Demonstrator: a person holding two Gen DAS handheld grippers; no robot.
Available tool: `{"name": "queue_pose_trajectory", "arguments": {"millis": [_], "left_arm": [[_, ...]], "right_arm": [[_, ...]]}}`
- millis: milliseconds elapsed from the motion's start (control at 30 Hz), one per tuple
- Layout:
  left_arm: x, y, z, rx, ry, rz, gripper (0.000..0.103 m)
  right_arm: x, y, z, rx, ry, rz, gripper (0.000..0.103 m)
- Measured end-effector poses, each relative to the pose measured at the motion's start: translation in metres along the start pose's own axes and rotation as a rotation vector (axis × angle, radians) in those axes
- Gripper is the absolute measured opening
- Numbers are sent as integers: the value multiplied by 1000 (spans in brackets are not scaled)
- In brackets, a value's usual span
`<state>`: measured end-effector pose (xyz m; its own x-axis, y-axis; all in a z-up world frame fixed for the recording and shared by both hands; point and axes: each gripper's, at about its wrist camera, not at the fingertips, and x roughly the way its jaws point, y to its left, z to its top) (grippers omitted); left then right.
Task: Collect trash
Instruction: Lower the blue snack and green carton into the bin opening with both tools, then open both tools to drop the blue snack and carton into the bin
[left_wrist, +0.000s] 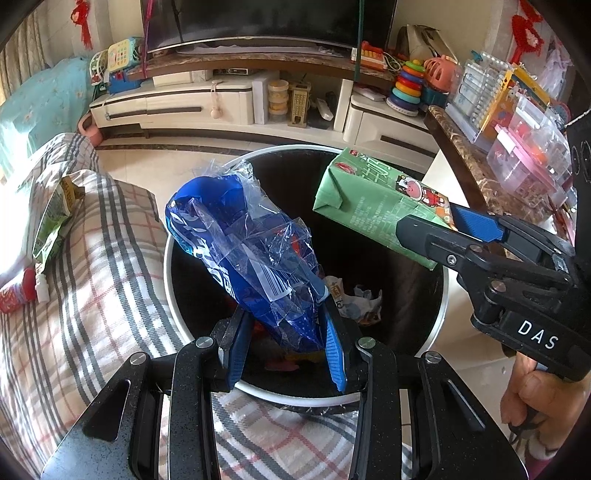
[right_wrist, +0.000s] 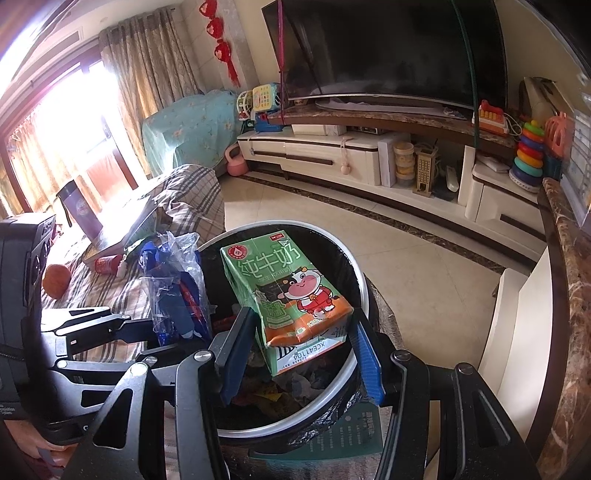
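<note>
Left gripper (left_wrist: 288, 354) clamps crumpled blue plastic wrapper (left_wrist: 243, 251); right gripper (right_wrist: 299, 354) grips green milk carton (right_wrist: 284, 291), both probably above round black-lined bin (left_wrist: 177, 295). Release straight down.

The round trash bin (right_wrist: 364, 291), lined with a black bag, fills the lower middle of the view and serves as the anchor. Directly above its opening, the right gripper (right_wrist: 299, 354) clamps a green milk carton (right_wrist: 280, 288) by its lower end, the carton tilted away. Just left of the bin's rim, the left gripper (right_wrist: 110, 328) grips a crumpled blue plastic wrapper (right_wrist: 177, 288). Farther left of the bin lies a plaid-covered sofa (right_wrist: 195, 188) carrying a laptop (right_wrist: 96, 218), an orange ball (right_wrist: 56, 280) and a small red bottle (right_wrist: 107, 264). Beyond the bin stands a television cabinet (right_wrist: 332, 155).
</note>
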<state>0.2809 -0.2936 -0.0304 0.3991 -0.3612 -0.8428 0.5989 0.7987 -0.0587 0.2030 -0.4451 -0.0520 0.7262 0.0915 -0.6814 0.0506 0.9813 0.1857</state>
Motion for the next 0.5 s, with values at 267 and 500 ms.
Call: {"name": "queue_pose_trajectory", "arguments": {"millis": [267,500], "left_arm": [[3,-1,1,2,3,8,35],[4,0,2,-10,5,8,35]], "right_arm": [[2,-1,2,7,0,-6,53],[2,-1,3,9,0,-6,53]]}}
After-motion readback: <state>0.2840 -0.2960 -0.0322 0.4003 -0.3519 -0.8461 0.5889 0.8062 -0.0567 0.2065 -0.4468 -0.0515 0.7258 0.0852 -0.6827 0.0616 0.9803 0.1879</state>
